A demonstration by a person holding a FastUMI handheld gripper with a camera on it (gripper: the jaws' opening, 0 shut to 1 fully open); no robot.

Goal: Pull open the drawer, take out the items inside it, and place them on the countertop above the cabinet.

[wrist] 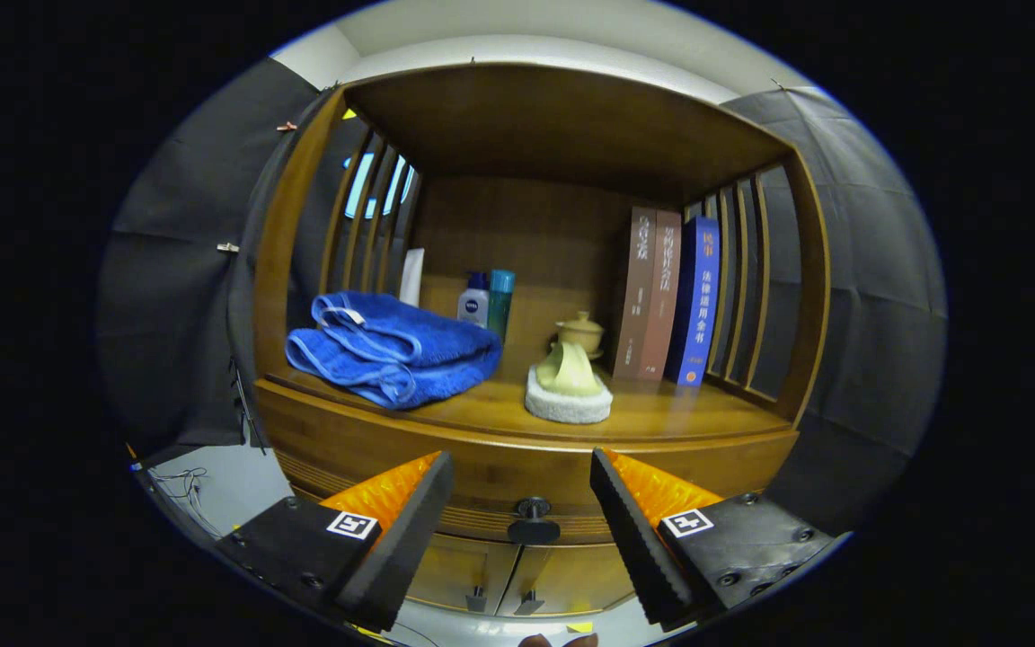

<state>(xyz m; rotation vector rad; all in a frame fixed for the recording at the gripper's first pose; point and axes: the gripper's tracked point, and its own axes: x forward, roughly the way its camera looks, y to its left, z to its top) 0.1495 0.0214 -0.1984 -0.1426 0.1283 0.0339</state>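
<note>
While the gripper hung before the wooden cabinet, its two fingers were spread wide apart and pinched nothing. Between them, and just beyond their tips, sat the dark round knob of the drawer, whose front was flush with the cabinet, so the drawer was closed and its contents were hidden. Neither finger touched the knob. Below the drawer two small cabinet doors met under the knob, each with a little handle at the seam.

Above the drawer ran the countertop, a wooden shelf roofed by a top board and fenced at both ends by vertical slats. At its left front corner lay a folded blue towel, overhanging the front edge slightly. Behind the towel, against the back wall, stood a white tube, a white-and-blue bottle and a teal bottle close together. Near the middle of the countertop a pale yellow-green object rested on a round white pad, with a small lidded cup just behind it. Toward the right end three books stood upright side by side, two brownish and one blue, beside the right slats.
</note>
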